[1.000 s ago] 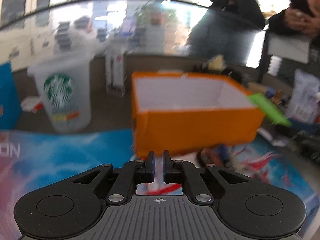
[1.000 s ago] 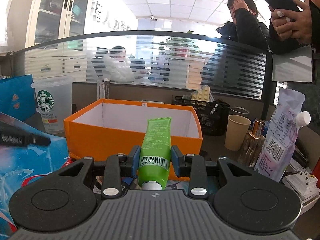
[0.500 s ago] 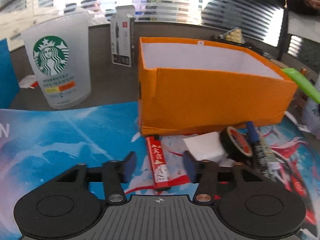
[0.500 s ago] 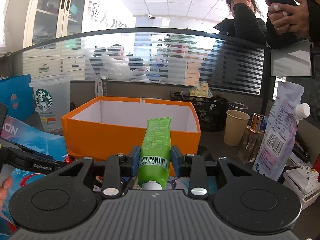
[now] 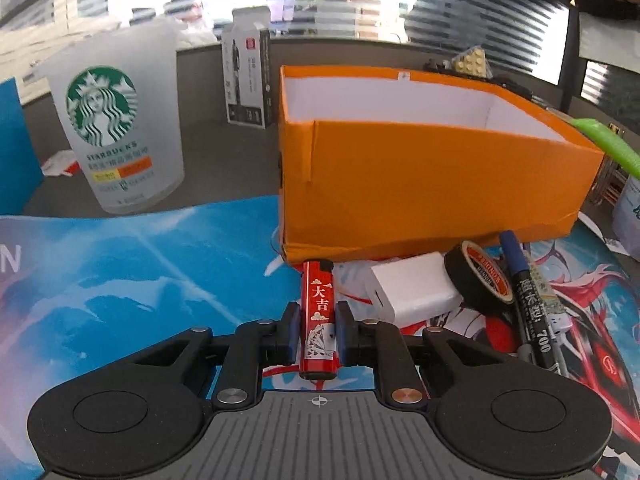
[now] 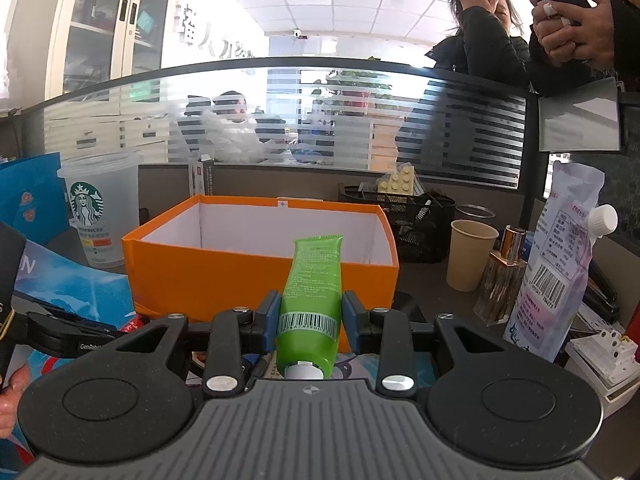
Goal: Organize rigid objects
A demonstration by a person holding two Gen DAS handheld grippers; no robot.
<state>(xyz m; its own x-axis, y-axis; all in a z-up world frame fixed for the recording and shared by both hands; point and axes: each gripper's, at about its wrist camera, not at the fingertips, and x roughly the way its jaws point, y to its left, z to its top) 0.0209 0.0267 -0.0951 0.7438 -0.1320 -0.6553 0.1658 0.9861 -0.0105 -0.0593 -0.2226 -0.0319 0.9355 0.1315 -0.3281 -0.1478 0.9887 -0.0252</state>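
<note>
Now left tongs (image 5: pixel 317 328) closing on "大吉" lighter (image 5: pixel 319 320); right tongs (image 6: pixel 309 322) grip barcoded green tube (image 6: pixel 314 288).

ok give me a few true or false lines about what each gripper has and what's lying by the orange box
1. The right gripper holds a green tube. True.
2. The left gripper has a black marker between its jaws. False: a red lighter is there, jaws closing on it.
3. The orange box looks empty. True, as far as its inside shows.
4. The tape roll lies inside the box. False: it lies outside, beside the white charger.
</note>
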